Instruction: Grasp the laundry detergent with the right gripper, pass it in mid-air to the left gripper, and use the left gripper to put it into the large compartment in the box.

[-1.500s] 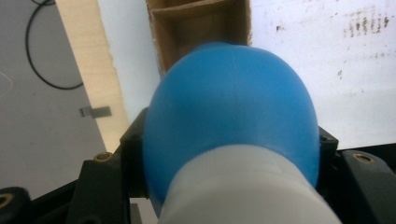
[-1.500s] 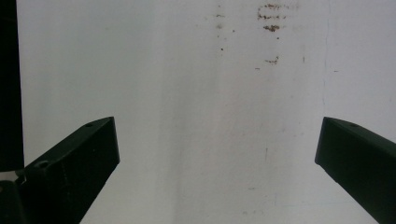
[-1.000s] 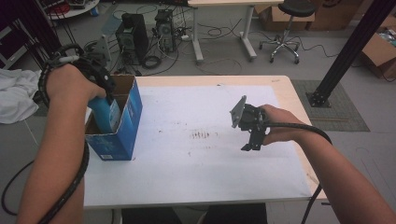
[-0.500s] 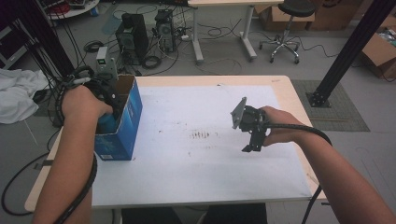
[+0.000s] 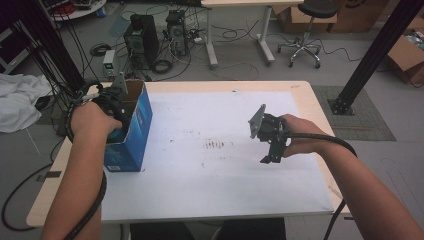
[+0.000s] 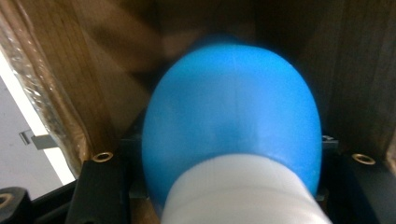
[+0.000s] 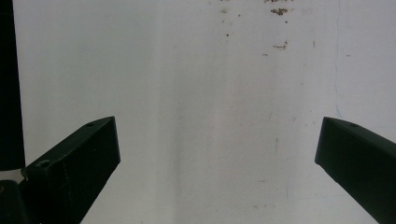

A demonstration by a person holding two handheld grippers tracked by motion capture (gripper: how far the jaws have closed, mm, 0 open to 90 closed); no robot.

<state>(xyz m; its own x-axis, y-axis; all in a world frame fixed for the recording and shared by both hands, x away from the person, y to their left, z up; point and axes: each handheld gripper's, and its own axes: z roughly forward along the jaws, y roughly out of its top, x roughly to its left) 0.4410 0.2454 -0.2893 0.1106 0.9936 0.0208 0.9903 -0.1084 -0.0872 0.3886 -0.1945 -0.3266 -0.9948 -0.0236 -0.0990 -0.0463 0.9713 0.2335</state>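
The blue-and-white object (image 6: 231,135) sits down inside the open blue box (image 5: 131,131), close up against the left gripper's camera: a smooth, rounded blue body with a white band or cap at the near end. What it is exactly I cannot tell — a bottle or some egg-shaped container is my best guess. It lies between the left gripper's black jaws, whose bases show at either side of it, and the brown cardboard walls of the box close in around it. The jaws look clamped on it, with the rounded body bulging past them.

By its look it is light, hard plastic, glossy and curved, so it would tend to squirt out of a flat two-jaw hold. The safer place to take it is across the widest part of the body or at the white band, where the sides run straighter.

From above, the left gripper (image 5: 116,107) reaches into the box at the left edge of the worktop (image 5: 225,190). The right gripper (image 5: 267,157) hangs over the white mat well apart from the box — jaws wide apart, nothing between them.
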